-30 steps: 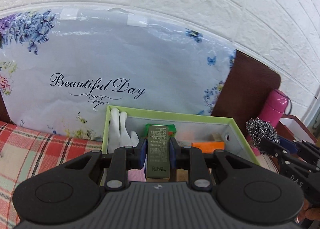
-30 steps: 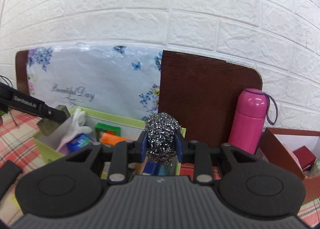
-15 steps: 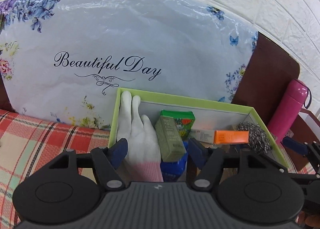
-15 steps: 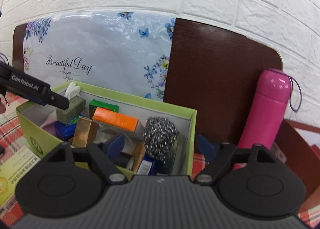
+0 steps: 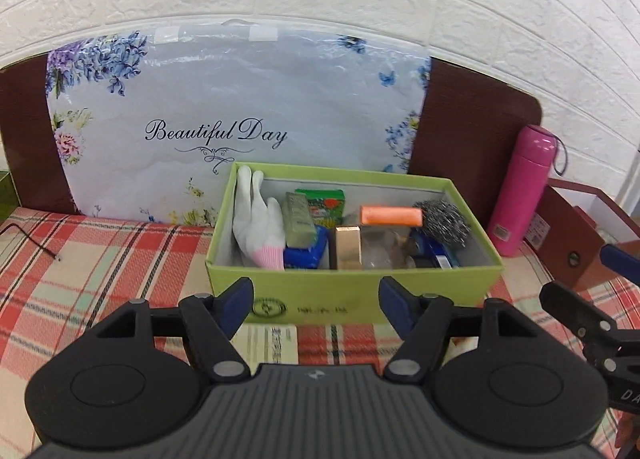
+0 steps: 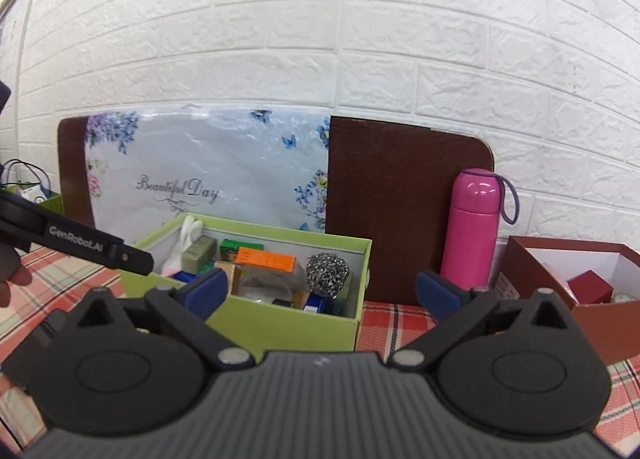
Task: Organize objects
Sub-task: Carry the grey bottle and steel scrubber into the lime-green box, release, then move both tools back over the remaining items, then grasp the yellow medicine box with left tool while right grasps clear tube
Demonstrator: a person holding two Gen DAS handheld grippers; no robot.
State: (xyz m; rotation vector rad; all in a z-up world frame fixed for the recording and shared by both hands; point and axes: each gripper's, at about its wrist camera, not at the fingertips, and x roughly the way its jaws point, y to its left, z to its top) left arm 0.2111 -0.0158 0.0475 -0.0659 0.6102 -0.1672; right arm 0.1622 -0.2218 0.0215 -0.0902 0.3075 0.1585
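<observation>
Lying in green box (image 5: 352, 291), scourer (image 5: 442, 221) beyond spread right tool (image 6: 322, 295).

"Beautiful Day" — floral bag (image 5: 240, 107) ("GenRobot.AI": hand-held gripper (image 6: 76, 241))

left wrist: near, faces green box (image 5: 352, 291) front-on, slightly downward | right wrist: further right, level (angled leftward) | shared: box, pink bottle (image 6: 472, 227), brick wall (image 6: 360, 39)

My rig: left gripper (image 5: 316, 301) & right gripper (image 6: 322, 293), blk ribbed bodies, blue pads (image 5: 236, 305), silver screws, "GenRobot.AI" mark.
</observation>
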